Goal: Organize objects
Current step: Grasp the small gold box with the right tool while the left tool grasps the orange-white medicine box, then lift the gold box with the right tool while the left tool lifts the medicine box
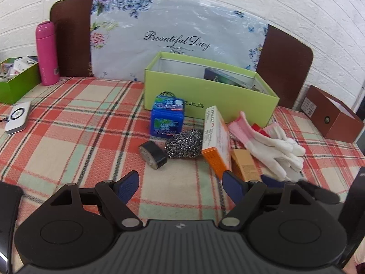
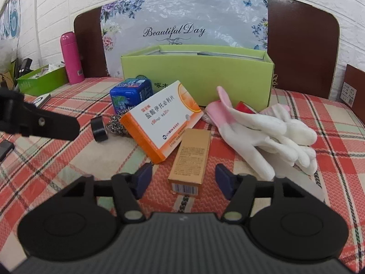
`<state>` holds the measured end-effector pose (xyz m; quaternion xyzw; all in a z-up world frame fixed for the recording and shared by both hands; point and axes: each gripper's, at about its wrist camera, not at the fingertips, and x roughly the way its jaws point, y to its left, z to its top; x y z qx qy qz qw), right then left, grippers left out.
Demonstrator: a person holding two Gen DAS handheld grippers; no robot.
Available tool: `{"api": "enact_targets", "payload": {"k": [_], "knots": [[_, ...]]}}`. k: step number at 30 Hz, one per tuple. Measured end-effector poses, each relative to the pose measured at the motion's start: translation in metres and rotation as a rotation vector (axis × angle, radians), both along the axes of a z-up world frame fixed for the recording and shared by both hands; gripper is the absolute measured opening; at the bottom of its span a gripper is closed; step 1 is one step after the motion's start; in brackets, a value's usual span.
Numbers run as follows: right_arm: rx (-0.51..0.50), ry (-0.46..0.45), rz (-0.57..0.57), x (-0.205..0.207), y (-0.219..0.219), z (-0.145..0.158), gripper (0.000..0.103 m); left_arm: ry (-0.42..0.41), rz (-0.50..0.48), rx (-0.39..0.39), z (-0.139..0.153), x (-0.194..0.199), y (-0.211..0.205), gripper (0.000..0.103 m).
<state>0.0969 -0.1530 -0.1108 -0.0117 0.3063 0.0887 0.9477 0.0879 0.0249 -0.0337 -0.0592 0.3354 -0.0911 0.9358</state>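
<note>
On the plaid cloth lie a blue tin (image 1: 167, 116), a black tape roll (image 1: 154, 155), a steel scourer (image 1: 184, 143), an orange-and-white medicine box (image 2: 162, 123), a small tan carton (image 2: 191, 157) and white gloves (image 2: 269, 132). Behind them stands an open light-green box (image 2: 196, 77) with items inside. My right gripper (image 2: 183, 178) straddles the near end of the tan carton, with a gap showing on each side of it. My left gripper (image 1: 180, 182) is open over bare cloth just in front of the tape roll, holding nothing.
A pink bottle (image 1: 46, 52) and a green tray (image 1: 16, 84) of small items stand at the back left, a white device (image 1: 17, 116) beside them. A brown box (image 1: 330, 116) sits at the right edge. A floral board (image 1: 178, 34) leans on the wall.
</note>
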Motion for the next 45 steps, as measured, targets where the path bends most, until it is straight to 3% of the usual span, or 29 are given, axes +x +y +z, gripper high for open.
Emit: {"api": "enact_targets", "payload": {"k": [8, 11, 12, 16, 18, 21, 24, 26, 28, 29, 32, 34, 39, 45], "knots": [[-0.002, 0.0, 0.019, -0.036, -0.014, 0.004, 0.032, 0.019, -0.073, -0.015, -0.008, 0.051, -0.033, 0.081], [0.0, 0.003, 0.017, -0.056, -0.022, 0.007, 0.031, 0.066, -0.071, -0.017, -0.019, 0.07, -0.04, 0.057], [0.0, 0.002, 0.014, -0.061, -0.024, 0.008, 0.03, 0.092, -0.073, -0.032, -0.022, 0.074, -0.039, 0.031], [0.01, 0.001, 0.017, -0.079, -0.03, 0.014, 0.03, 0.124, -0.097, -0.135, -0.022, 0.062, -0.023, 0.022], [0.028, 0.006, 0.029, -0.084, -0.032, 0.017, 0.03, 0.181, -0.11, -0.23, -0.021, 0.049, -0.009, 0.018], [0.05, 0.012, 0.061, -0.091, -0.032, 0.022, 0.03, 0.235, -0.138, -0.311, -0.021, 0.02, 0.015, 0.018], [0.051, 0.007, 0.087, -0.1, -0.029, 0.025, 0.03, 0.238, -0.115, -0.269, -0.022, -0.011, 0.035, 0.019], [0.045, 0.006, 0.09, -0.104, -0.026, 0.024, 0.03, 0.204, -0.043, -0.156, -0.023, -0.021, 0.042, 0.033], [0.042, -0.002, 0.087, -0.104, -0.025, 0.024, 0.03, 0.158, 0.03, -0.038, -0.021, -0.028, 0.045, 0.054], [0.041, -0.006, 0.085, -0.104, -0.024, 0.025, 0.031, 0.139, 0.042, -0.01, -0.02, -0.03, 0.046, 0.055], [0.038, -0.016, 0.087, -0.105, -0.023, 0.026, 0.034, 0.121, 0.003, -0.043, -0.013, -0.034, 0.045, 0.058], [0.038, -0.011, 0.086, -0.103, -0.022, 0.026, 0.034, 0.12, -0.048, -0.035, -0.012, -0.031, 0.033, 0.07], [0.018, -0.001, 0.084, -0.102, -0.02, 0.022, 0.04, 0.117, -0.072, 0.1, -0.028, -0.013, -0.002, 0.073], [0.007, 0.028, 0.065, -0.099, -0.021, 0.017, 0.04, 0.149, -0.066, 0.121, -0.044, 0.008, -0.009, 0.071]]}}
